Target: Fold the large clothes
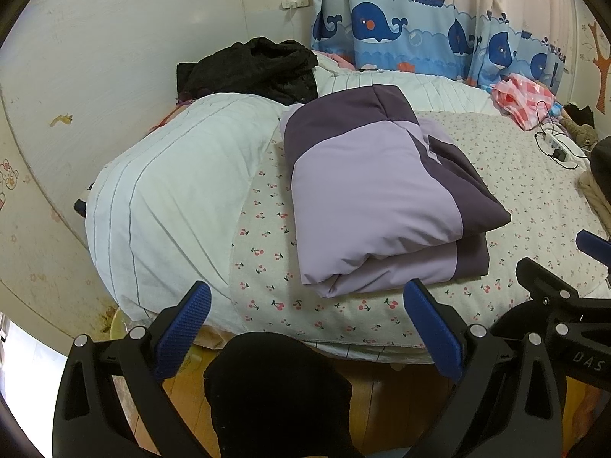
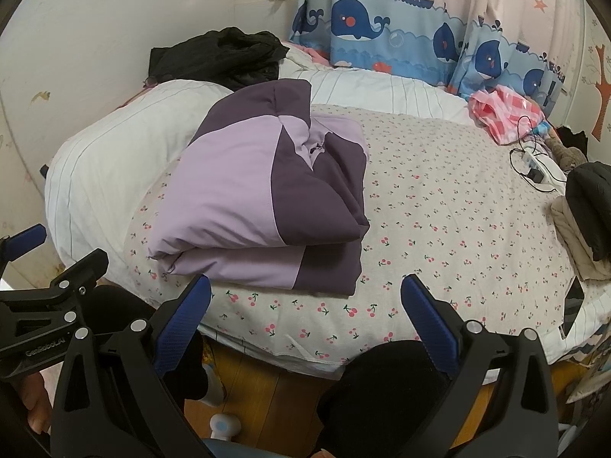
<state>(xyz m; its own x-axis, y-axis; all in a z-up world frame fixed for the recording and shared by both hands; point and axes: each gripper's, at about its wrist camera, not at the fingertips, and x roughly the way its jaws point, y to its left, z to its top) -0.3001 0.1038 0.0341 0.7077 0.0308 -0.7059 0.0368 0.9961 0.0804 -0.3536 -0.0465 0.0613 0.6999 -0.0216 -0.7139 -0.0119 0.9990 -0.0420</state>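
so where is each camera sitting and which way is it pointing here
Left wrist: rides on the left gripper by the bed's near edge, facing across the bed toward the whale curtain; its own open blue-padded fingers show, with the right gripper at its right edge.
Right wrist: rides on the right gripper, a little farther right, facing the same way; its open fingers show, the left gripper at its left edge.
Shared: folded purple garment, black clothing, white duvet, curtain.
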